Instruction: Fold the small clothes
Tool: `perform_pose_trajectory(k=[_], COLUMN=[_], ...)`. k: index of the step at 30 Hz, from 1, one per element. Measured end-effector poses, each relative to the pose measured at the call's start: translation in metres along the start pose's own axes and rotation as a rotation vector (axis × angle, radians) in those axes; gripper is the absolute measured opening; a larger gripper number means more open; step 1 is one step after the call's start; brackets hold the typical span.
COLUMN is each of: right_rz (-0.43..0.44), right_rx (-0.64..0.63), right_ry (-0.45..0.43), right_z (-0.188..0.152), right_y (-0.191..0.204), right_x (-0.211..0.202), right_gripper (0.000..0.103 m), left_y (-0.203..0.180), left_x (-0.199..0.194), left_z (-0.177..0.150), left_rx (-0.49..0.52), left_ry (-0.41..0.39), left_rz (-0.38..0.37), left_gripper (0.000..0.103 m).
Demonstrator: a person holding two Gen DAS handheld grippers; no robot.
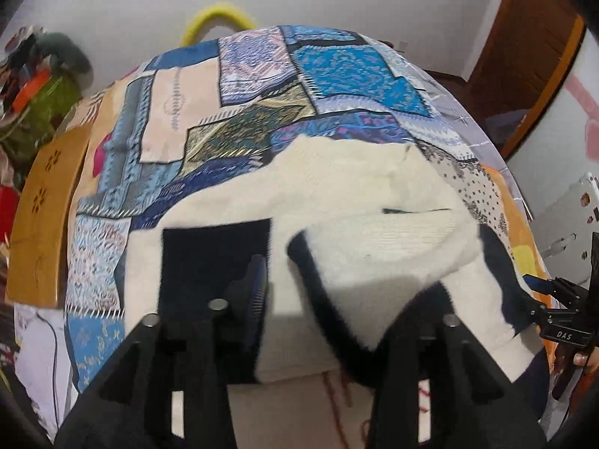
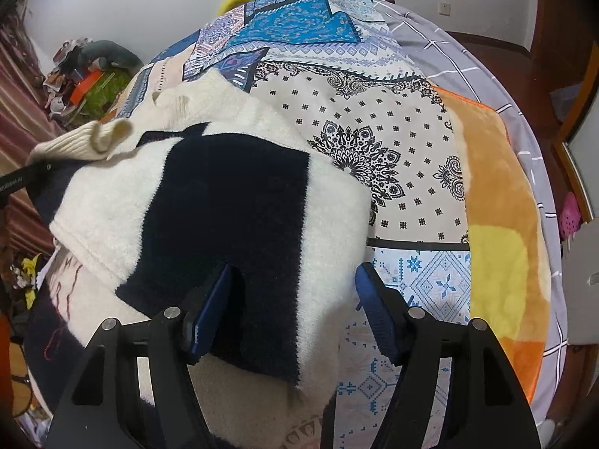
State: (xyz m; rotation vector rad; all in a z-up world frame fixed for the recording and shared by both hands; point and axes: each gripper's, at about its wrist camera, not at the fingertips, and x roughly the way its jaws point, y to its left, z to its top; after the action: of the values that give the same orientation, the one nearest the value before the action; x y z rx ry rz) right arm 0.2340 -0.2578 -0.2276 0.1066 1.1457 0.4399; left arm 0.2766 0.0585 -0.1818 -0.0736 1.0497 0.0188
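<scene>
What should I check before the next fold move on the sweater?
1. Right claw open, fingers astride the sweater edge: ok.
2. Left claw state: cannot tell, fabric covers one finger and the view is blurred.
3. Sweater lies on the patchwork bedspread: ok.
4. Ribbed cuff flat: not ok, it is curled.
5. Sweater clear of the orange blanket: ok.

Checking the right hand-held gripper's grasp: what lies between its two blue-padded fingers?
In the right wrist view, the navy-and-cream fuzzy knit sweater lies between them; its corner hangs there.
</scene>
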Motion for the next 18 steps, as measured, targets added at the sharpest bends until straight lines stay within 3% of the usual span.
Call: perform_pose_trajectory(k=[8, 18], right_rz=[-0.009, -0.022], right_rx=[0.014, 0.030], right_ry=[0.006, 0.010], right_z=[-0.001, -0.002], right_y=[-0.001, 0.001], right_x=[0.001, -0.001], right_gripper=[0.065, 0.065], left_y=[0.043, 0.097], left_x=[-0.007, -0.009], left_z=[-0.013, -0.038], left_rx=[-0.086, -0.157], left_ry=[-0.014, -0.005], left_rz=[0.019, 0.141], left_gripper=[0.052, 0.052])
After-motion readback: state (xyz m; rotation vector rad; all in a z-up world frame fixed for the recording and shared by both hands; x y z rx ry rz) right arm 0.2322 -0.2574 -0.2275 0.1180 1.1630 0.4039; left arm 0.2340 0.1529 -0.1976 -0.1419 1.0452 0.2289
